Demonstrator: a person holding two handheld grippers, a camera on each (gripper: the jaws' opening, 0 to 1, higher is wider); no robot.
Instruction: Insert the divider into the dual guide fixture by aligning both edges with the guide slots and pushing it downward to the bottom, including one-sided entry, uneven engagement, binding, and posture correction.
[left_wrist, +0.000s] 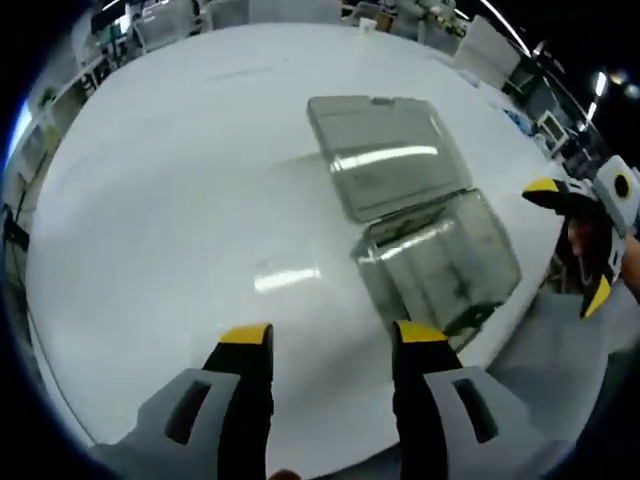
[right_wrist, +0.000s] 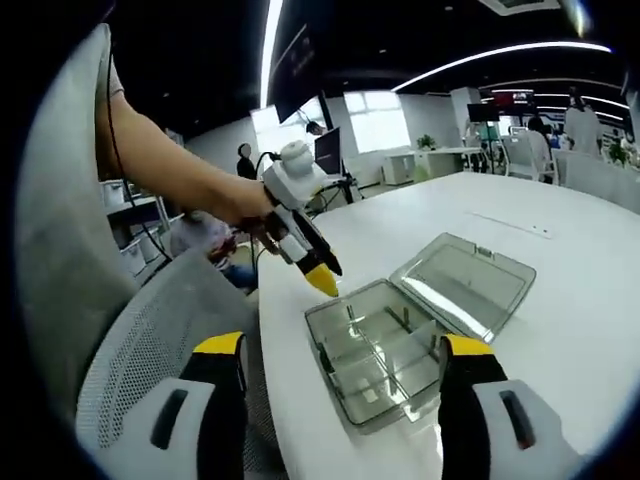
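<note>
Broadly, we see one large white round-edged table (left_wrist: 180, 200), and on it a single clear smoky plastic box (right_wrist: 385, 355) with its hinged lid (right_wrist: 465, 280) thrown back flat on the tabletop. Inside the box we count two long inner walls and a few short upright tabs, splitting it into several compartments; whether any loose divider sits among them, we cannot tell. In the left gripper view the same box (left_wrist: 440, 265) lies near the table's edge, blurred, lid (left_wrist: 385, 150) beyond it.

Beside the table stands one grey mesh-backed chair (right_wrist: 150, 340), just off the rim nearest us. Farther back are desks, monitors and a few people standing, well apart from the box.

We count two grippers, both grey with yellow-tipped black jaws. Our left gripper (left_wrist: 330, 340) has its jaws spread wide over bare table, holding nothing, the box just past its right-hand jaw. Our right gripper (right_wrist: 345, 350) likewise has its jaws parted and empty, straddling the near end of the box. A bare forearm (right_wrist: 170, 165) carries the left gripper (right_wrist: 305, 250) above the table's rim, its tip pointing down toward the box without touching.
</note>
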